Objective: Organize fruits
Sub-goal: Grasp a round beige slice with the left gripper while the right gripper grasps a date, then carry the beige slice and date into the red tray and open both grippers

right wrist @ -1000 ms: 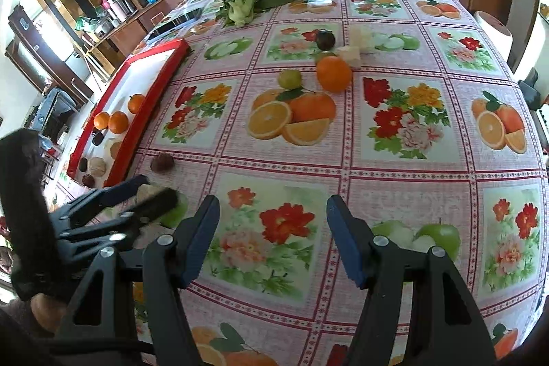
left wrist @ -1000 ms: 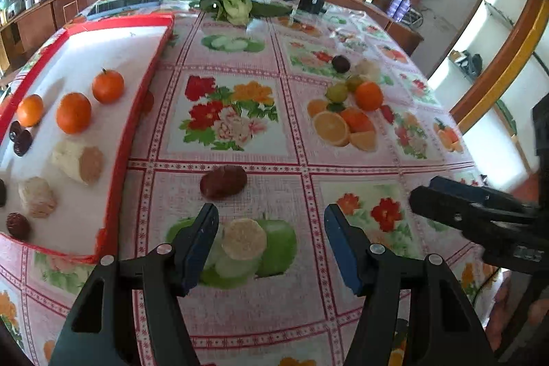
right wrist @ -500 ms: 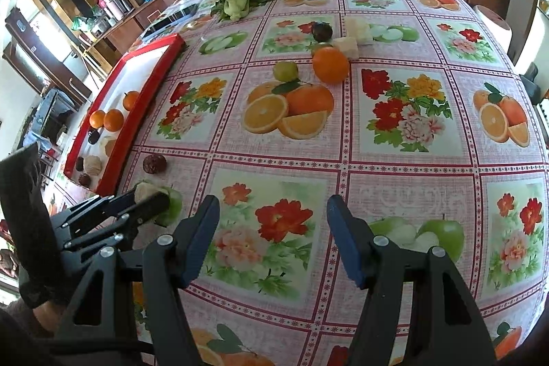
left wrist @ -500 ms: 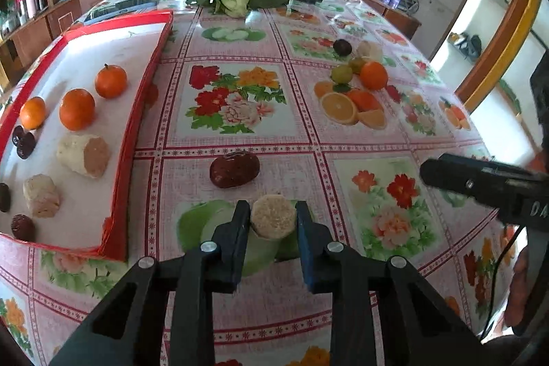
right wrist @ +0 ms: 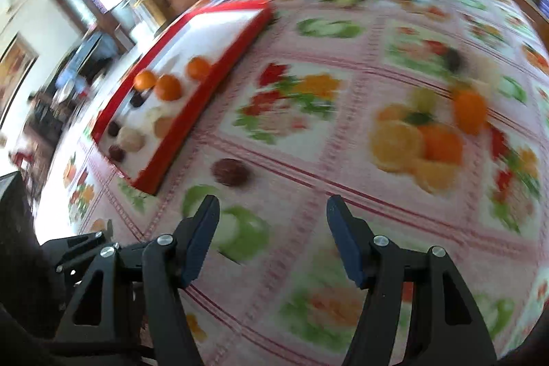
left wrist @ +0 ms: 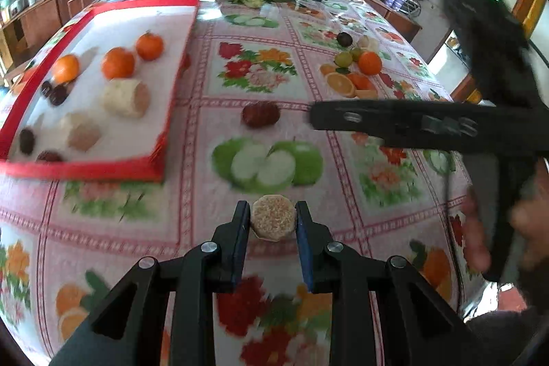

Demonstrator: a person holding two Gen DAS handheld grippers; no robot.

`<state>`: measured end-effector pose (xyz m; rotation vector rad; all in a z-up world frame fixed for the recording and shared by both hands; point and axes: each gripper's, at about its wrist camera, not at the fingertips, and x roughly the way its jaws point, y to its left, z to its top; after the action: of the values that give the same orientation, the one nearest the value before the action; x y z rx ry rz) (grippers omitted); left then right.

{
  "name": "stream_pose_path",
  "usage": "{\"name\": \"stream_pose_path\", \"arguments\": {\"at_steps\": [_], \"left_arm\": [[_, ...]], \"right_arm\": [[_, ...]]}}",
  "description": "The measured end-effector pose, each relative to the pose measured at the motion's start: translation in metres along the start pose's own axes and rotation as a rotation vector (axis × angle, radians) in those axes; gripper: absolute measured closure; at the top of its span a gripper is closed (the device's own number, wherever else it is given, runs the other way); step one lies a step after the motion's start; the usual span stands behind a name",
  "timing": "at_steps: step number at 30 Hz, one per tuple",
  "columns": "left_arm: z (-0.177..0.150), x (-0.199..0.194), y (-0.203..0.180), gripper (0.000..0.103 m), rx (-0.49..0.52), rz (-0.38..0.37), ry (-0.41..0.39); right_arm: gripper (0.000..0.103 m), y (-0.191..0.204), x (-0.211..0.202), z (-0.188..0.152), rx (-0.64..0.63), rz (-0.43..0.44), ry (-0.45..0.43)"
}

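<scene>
With the left gripper (left wrist: 273, 219) clamped on the pale cut chunk (left wrist: 273, 217), its round grainy face toward my camera and its long axis running back between the two fingers, what I care about is where the red-rimmed tray (left wrist: 103, 167) lies from it: ahead and to the left, its near right corner closest to me. The chunk seems lifted clear of the tablecloth (left wrist: 206, 228), though I cannot be sure. Two similar chunks and three oranges (left wrist: 118, 62) already sit on the tray's white floor, so I judge this piece belongs beside them, which means a swing left over the near rim. The dark red fruit (right wrist: 230, 172) lies on the cloth just off that same tray corner, ahead and a little left of my right gripper (right wrist: 272, 211), whose fingers stand wide apart and hold nothing. That side is the nearer one for it. More loose fruit, including an orange (left wrist: 369, 62), waits well apart toward the table's far right side.
</scene>
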<state>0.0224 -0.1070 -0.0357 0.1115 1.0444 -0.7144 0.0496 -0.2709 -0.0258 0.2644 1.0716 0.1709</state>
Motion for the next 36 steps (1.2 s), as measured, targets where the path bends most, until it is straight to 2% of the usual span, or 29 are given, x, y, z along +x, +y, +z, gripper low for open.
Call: {"name": "stream_pose_path", "arguments": {"at_steps": [4, 7, 8, 9, 10, 18, 27, 32, 36], "left_arm": [[-0.007, -0.012, 0.010, 0.077, -0.027, 0.000, -0.028], [-0.008, -0.015, 0.014, 0.077, -0.036, -0.006, -0.040], [-0.008, -0.015, 0.015, 0.077, -0.037, -0.006, -0.040], [-0.009, -0.014, 0.016, 0.077, -0.040, -0.007, -0.041], [-0.009, -0.014, 0.017, 0.077, -0.042, -0.011, -0.040], [-0.007, -0.011, 0.024, 0.077, -0.063, -0.047, -0.035], [0.019, -0.021, 0.008, 0.077, 0.006, -0.055, -0.067], [0.035, -0.024, 0.006, 0.077, 0.018, -0.043, -0.078], [0.044, -0.027, 0.010, 0.077, 0.018, -0.017, -0.087]], "right_arm": [[0.037, 0.019, 0.024, 0.010, -0.063, 0.002, 0.047], [0.039, 0.035, 0.032, 0.013, -0.136, -0.013, 0.048], [0.043, 0.039, 0.034, 0.014, -0.162, -0.026, 0.050], [0.060, 0.043, 0.036, 0.014, -0.189, -0.052, 0.050], [0.069, 0.046, 0.037, 0.014, -0.213, -0.078, 0.049], [0.069, 0.039, 0.022, 0.013, -0.157, -0.090, 0.045], [0.069, 0.017, -0.008, 0.007, -0.086, -0.159, 0.009], [0.069, 0.008, -0.021, 0.011, -0.027, -0.168, -0.008], [0.069, 0.016, -0.023, 0.019, -0.020, -0.170, -0.015]]}}
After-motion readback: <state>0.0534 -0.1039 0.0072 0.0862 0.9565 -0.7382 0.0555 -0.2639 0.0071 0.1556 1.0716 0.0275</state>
